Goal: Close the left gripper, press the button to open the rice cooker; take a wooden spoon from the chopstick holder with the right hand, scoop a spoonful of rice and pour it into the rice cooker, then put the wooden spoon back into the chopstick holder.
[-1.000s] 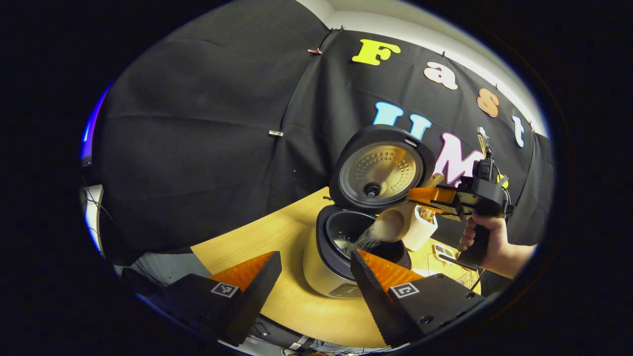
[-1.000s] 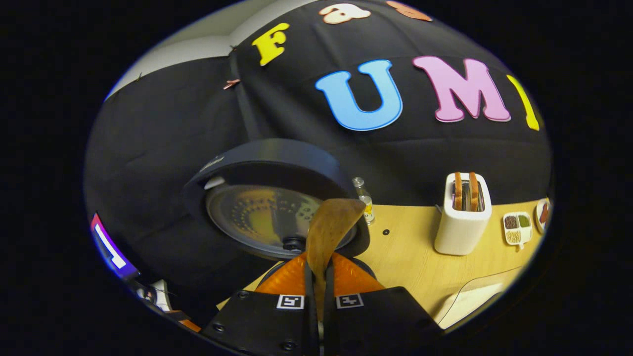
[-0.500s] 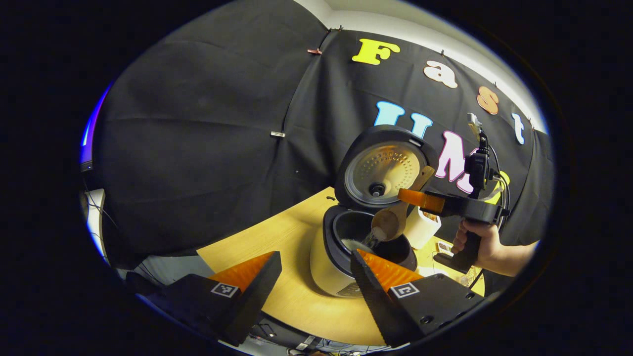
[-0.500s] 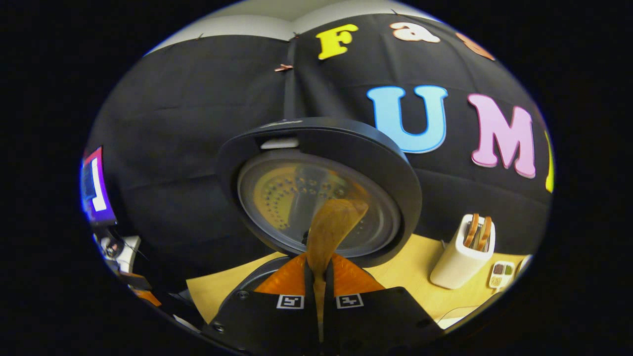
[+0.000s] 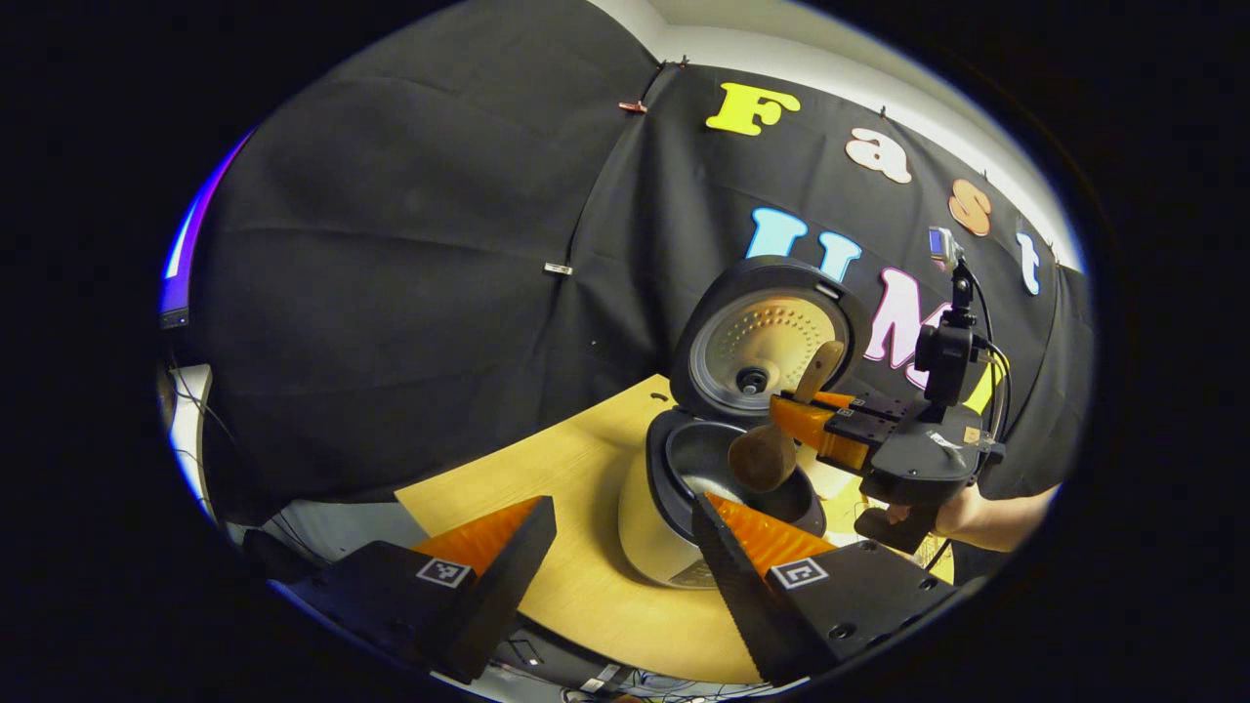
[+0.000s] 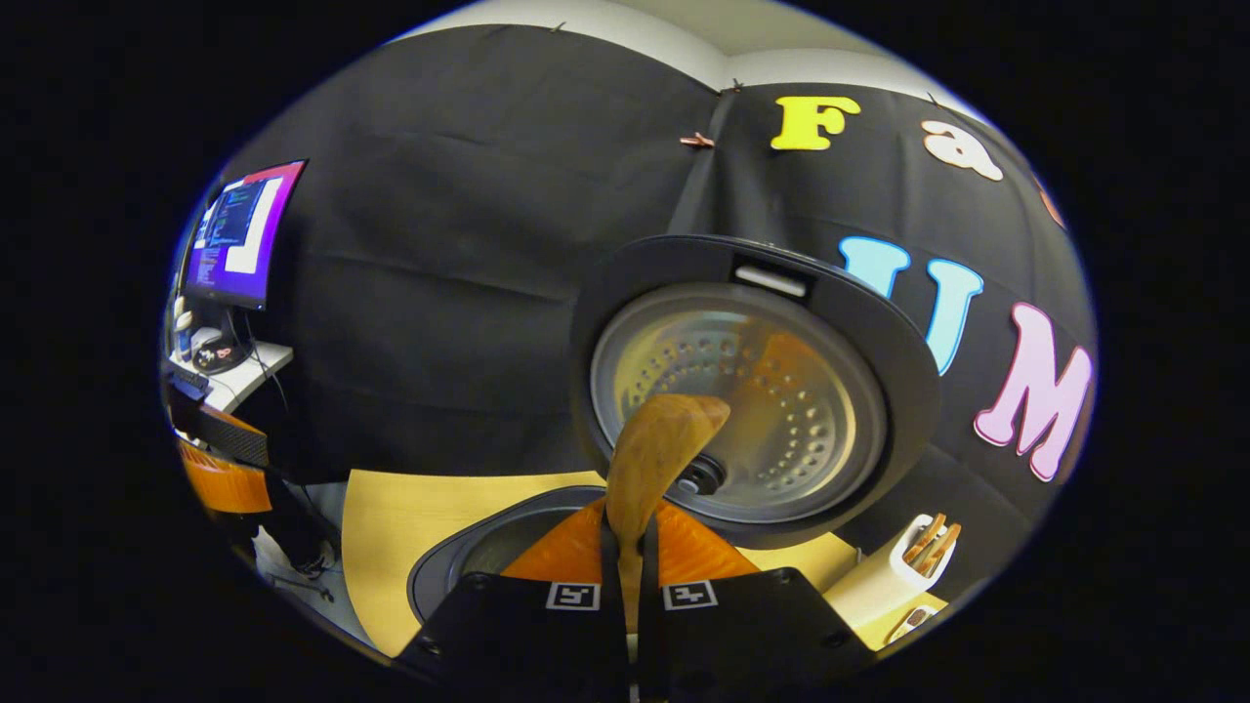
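Pouring had ended: rice no longer fell from wooden spoon (image 5: 771, 449) over open rice cooker (image 5: 684, 488) | right gripper (image 6: 625, 547) fingers clamped on spoon handle | left gripper (image 5: 625, 527) fingers apart, idle | spoon seemingly empty; return to chopstick holder remained.

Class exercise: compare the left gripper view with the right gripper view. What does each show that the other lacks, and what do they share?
Left gripper view alone: the left gripper, open, and the spoon's bowl hanging over the pot.
Right gripper view alone: a monitor and a toaster.
Both: the rice cooker with lid raised, the wooden spoon, and the right gripper clamping it.
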Tool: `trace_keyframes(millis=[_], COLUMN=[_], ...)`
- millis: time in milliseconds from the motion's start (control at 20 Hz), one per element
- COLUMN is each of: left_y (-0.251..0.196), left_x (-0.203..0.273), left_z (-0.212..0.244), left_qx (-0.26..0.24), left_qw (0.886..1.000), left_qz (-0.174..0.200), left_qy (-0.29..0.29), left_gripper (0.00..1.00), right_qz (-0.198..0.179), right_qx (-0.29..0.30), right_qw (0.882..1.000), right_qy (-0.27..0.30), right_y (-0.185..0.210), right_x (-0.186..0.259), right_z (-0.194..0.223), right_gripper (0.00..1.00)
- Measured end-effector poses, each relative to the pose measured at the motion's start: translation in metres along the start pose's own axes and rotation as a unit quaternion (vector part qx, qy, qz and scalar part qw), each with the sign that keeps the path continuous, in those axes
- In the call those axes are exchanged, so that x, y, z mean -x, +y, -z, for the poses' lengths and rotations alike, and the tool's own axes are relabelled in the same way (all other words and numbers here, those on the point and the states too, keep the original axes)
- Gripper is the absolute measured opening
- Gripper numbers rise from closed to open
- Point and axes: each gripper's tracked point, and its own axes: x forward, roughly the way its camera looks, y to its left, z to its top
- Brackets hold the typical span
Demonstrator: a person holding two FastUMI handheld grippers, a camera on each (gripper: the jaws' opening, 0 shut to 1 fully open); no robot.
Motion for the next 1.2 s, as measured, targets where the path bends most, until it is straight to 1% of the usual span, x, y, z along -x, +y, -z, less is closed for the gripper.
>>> trace_keyframes(millis=[100,150,200,250,300,450,600,750,950,1050,1200], left_y=[-0.002,-0.003,-0.004,-0.005,-0.009,-0.024,-0.042,-0.069,-0.104,-0.121,-0.145], left_x=[0.005,0.006,0.008,0.009,0.011,0.009,0.009,0.007,0.005,0.003,-0.003], left_z=[0.001,0.002,0.003,0.003,0.001,0.000,-0.004,-0.008,-0.013,-0.015,-0.016], left_qx=[0.000,-0.001,-0.003,-0.004,-0.004,-0.004,-0.013,-0.025,-0.043,-0.056,-0.071], left_qw=[1.000,1.000,1.000,1.000,1.000,1.000,0.999,0.998,0.994,0.993,0.990], left_qz=[0.000,0.000,-0.002,-0.002,0.000,0.015,0.035,0.059,0.090,0.103,0.120], left_qy=[-0.001,-0.002,-0.003,-0.005,-0.009,-0.015,-0.021,-0.027,-0.033,-0.035,-0.036], left_gripper=[0.95,0.95,0.95,0.95,0.95,0.95,0.95,0.95,0.96,0.95,0.95], right_qz=[-0.001,0.002,0.008,0.016,0.026,0.060,0.099,0.143,0.219,0.265,0.331], right_qx=[0.001,-0.009,-0.027,-0.049,-0.074,-0.149,-0.192,-0.226,-0.248,-0.261,-0.284], right_qw=[1.000,1.000,1.000,0.999,0.997,0.986,0.974,0.960,0.940,0.925,0.897], right_qy=[0.002,0.002,-0.005,-0.016,-0.027,-0.053,-0.072,-0.079,-0.078,-0.075,-0.074], right_y=[0.002,0.000,-0.005,-0.011,-0.019,-0.050,-0.089,-0.126,-0.190,-0.221,-0.266], right_x=[0.003,0.005,0.008,0.013,0.018,0.045,0.081,0.125,0.192,0.229,0.282], right_z=[0.001,-0.001,-0.009,-0.019,-0.030,-0.052,-0.061,-0.056,-0.031,-0.013,0.015], right_gripper=[0.08,0.09,0.09,0.13,0.09,0.09,0.08,0.08,0.08,0.08,0.08])
